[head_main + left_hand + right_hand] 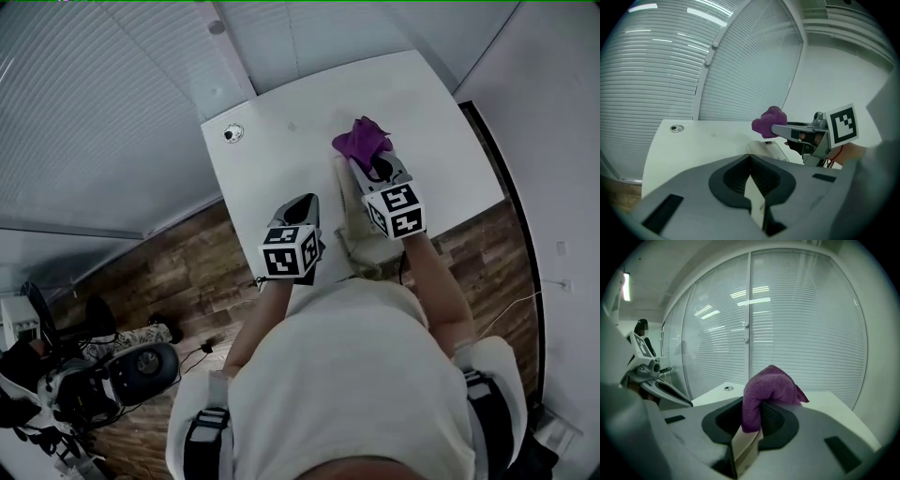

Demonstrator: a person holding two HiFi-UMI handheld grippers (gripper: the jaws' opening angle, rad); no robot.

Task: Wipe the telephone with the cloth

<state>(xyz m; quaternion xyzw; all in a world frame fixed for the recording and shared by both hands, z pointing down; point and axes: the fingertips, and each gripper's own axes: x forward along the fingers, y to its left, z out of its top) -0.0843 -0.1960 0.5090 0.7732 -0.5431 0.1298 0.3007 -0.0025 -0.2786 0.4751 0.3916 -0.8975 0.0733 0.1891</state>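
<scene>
One telephone, pale and low-bodied, lying on the white table; seen at the centre of the left gripper view, and right of centre in the head view, where the right gripper covers part of it; one purple cloth, bunched, pinched by a fold in the right gripper, whose jaws are clamped on it so that the loose bulk stands ahead of the tips as a wiping pad; cloth held over the telephone's far end, contact not determinable; judged: wiping about to start or barely begun; one left gripper, jaws pressed together on nothing, held to the left of the telephone and apart from it, probably ready to steady the set; surface: plain matt white tabletop with one round fitting near its upper left corner; room: slatted blinds filling the upper left of the head view, wood-plank floor at centre left, chair and equipment at lower left, pale wall at right
</scene>
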